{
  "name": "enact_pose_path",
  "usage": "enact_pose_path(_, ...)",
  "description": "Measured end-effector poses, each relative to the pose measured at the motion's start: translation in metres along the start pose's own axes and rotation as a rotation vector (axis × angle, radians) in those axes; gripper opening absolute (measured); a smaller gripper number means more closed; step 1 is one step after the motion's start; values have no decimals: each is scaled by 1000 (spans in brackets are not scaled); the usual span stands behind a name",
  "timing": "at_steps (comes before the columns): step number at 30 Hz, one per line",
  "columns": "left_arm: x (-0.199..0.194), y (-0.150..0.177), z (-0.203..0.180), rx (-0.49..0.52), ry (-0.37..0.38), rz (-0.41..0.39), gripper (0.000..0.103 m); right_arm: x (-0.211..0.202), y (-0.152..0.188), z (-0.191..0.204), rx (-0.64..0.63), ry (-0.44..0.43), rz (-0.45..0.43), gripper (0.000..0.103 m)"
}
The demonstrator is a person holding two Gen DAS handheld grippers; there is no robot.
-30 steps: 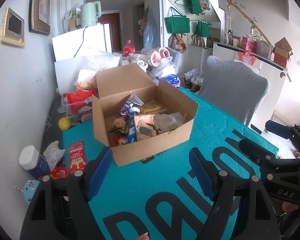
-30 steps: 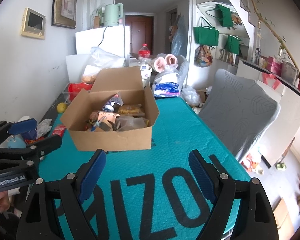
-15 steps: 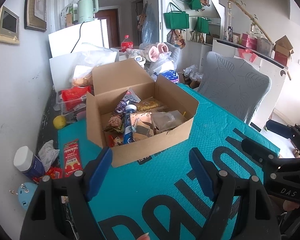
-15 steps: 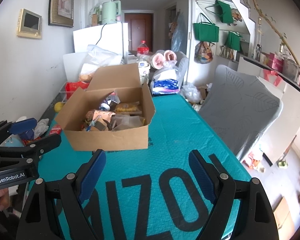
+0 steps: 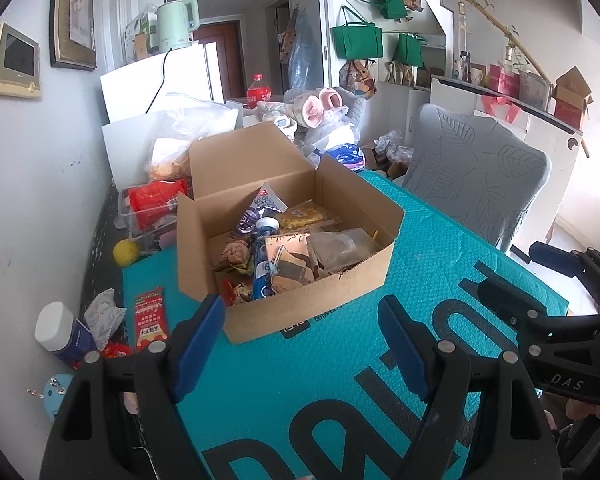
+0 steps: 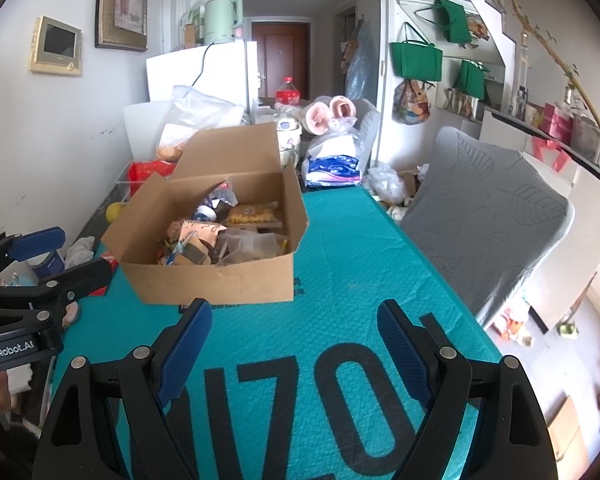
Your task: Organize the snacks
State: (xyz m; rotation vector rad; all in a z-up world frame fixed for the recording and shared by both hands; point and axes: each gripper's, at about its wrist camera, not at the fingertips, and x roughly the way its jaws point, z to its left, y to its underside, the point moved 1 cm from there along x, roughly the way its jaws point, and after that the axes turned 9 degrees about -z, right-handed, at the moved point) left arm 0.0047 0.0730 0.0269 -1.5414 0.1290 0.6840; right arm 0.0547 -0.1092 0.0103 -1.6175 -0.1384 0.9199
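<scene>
The cardboard box [image 5: 300, 248] full of snacks [image 5: 284, 252] sits open on the teal mat [image 5: 320, 380]. Both the left gripper [image 5: 300, 344] and right gripper [image 6: 294, 344] hover just short of it, angled downward, jaws spread wide and empty. Grey chair [image 6: 488, 216] on the right, cluttered room behind.

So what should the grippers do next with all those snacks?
Probably move the left hand-held gripper forward over the cardboard box to pick a packet. Both it and the right hand-held gripper are open and empty, short of the box, where the snacks lie jumbled.
</scene>
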Motion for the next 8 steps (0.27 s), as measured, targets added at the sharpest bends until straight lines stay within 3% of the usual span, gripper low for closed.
enact_pose_path(8, 3, 2, -1, 1, -16, 0, 79, 7, 4, -1, -1, 4, 18, 86)
